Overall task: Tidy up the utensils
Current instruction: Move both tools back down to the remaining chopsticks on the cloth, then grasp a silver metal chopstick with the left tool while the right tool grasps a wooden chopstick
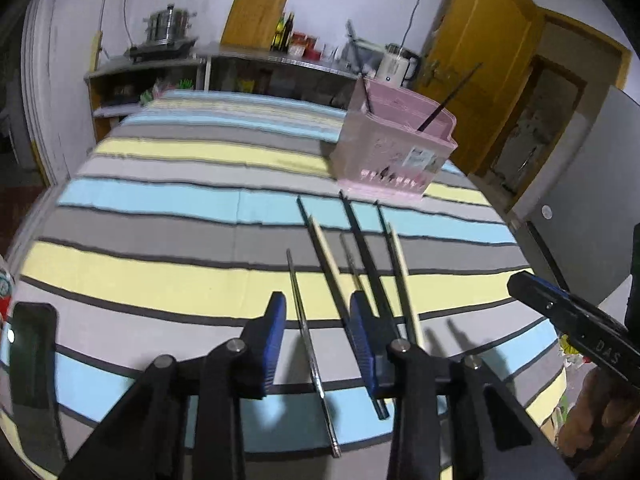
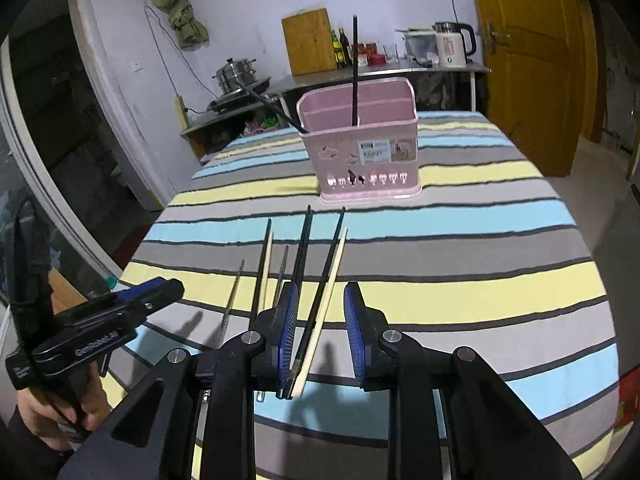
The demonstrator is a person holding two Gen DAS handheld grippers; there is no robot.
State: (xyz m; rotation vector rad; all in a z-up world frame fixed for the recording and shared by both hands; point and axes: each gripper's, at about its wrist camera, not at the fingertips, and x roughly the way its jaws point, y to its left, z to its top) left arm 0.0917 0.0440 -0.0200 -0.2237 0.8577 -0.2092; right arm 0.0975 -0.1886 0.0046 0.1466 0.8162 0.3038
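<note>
Chopsticks (image 1: 362, 264) lie loose in a row on a striped tablecloth (image 1: 180, 200), just in front of a pink plastic holder (image 1: 394, 148) that stands upright on the cloth. Some sticks are black, some pale wood, some metal, and all point roughly toward the holder.

Left claw (image 1: 318, 342): its two blue-padded jaws stand partly apart over the near ends of the sticks. A metal chopstick (image 1: 310, 344) lies in the gap between the pads, touching neither. A black stick passes under or against the right pad; whether they touch cannot be told.

Right claw (image 2: 322, 328): its jaws also stand partly apart, nearer the holder's right half. A black chopstick and a pale wooden chopstick (image 2: 320, 320) lie together in the gap, close against the left pad; the right pad is clear of them. Nothing appears lifted or gripped.

Inside the holder, one black stick (image 2: 355, 72) stands nearly upright and another leans out over its left rim as seen from the right claw.

In the right claw's view the left claw shows beside the row, away from the holder, held by a person's hand (image 2: 44, 416). Behind the holder stands a metal counter (image 2: 384, 70) with a kettle (image 2: 452, 46), bottles and a wooden board. A yellow door (image 2: 528, 60) is to the holder's right.
</note>
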